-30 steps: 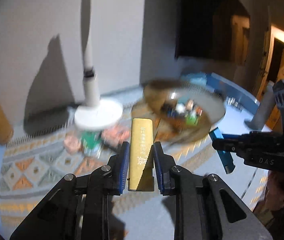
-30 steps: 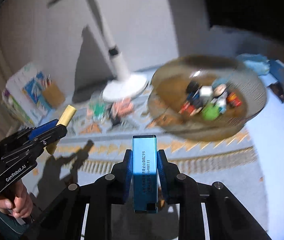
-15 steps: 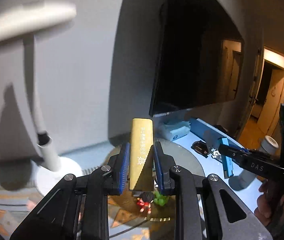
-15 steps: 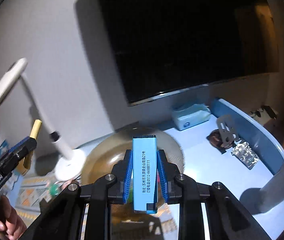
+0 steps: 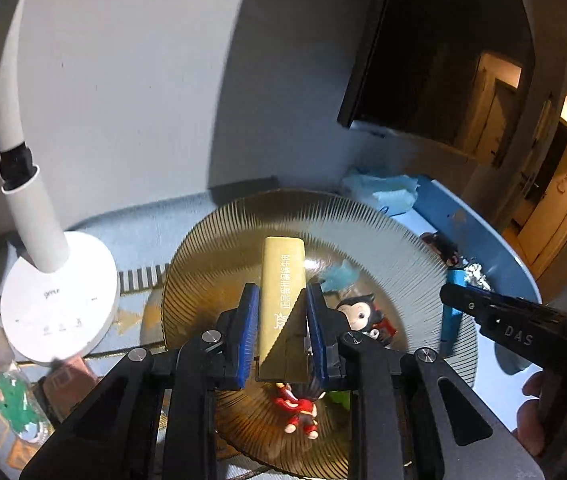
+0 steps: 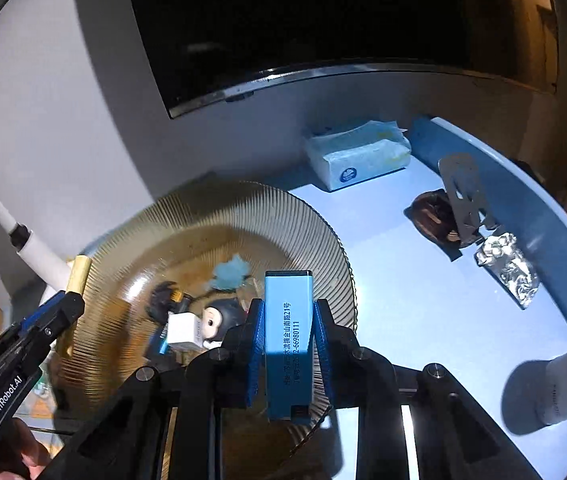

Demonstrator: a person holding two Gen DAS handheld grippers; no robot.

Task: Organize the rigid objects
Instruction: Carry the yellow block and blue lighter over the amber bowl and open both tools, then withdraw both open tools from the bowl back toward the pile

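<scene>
Dim room, hard shadows, fisheye-bent edges, plate rim [image 6: 203, 216] perhaps motion-blurred.

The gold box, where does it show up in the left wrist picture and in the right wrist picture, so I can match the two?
Left wrist: the gold box stands upright at centre, clamped in the left gripper.
Right wrist: the same box is a thin gold bar at the left edge, poking out of the left gripper.
Shared landmark: the ribbed amber glass plate beneath both.

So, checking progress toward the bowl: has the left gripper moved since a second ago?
Yes. The left gripper, shut on the gold box, has come forward over the amber bowl, past the lamp base.
</scene>
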